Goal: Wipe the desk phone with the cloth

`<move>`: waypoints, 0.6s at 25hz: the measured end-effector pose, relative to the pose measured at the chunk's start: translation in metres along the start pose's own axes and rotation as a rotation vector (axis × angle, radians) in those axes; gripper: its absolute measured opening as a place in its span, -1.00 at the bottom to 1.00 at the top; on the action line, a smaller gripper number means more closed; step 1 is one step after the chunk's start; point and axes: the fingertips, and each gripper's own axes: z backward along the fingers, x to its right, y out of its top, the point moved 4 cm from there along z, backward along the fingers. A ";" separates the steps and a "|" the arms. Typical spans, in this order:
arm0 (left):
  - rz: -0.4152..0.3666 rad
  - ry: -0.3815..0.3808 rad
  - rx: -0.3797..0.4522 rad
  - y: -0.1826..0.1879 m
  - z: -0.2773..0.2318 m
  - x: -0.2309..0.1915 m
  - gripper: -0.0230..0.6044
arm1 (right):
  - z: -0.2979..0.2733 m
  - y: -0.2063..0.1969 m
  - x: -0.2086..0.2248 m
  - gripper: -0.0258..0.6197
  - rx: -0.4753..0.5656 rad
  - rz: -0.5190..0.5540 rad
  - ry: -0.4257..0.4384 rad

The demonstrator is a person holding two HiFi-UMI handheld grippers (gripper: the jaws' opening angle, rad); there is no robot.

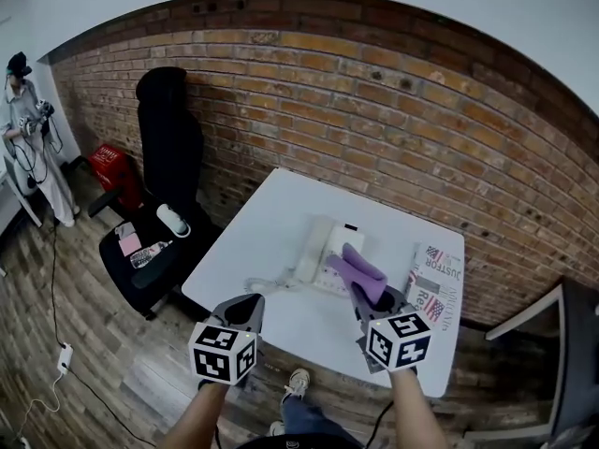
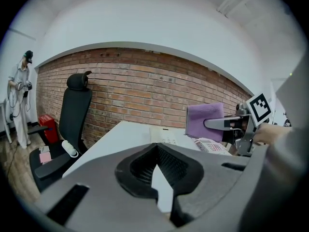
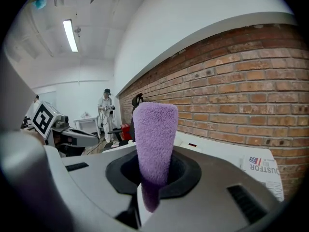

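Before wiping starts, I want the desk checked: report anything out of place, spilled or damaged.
Nothing looks spilled or damaged. The desk phone sits on the table, a newspaper lies flat beside it, and the cloth is pinched in the right hand-held gripper.

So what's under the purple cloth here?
The white desk phone on the table lies beneath the cloth, which the right gripper holds raised above it. In the head view the cloth hides part of the phone's keypad side.
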 end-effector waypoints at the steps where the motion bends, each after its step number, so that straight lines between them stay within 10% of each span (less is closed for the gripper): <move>1: -0.003 -0.004 -0.004 0.003 -0.008 -0.003 -0.91 | -0.007 0.001 0.006 -0.78 -0.003 0.001 -0.007; 15: -0.022 -0.069 -0.060 0.047 -0.136 -0.031 -0.91 | -0.118 0.020 0.113 -0.78 -0.123 0.091 -0.083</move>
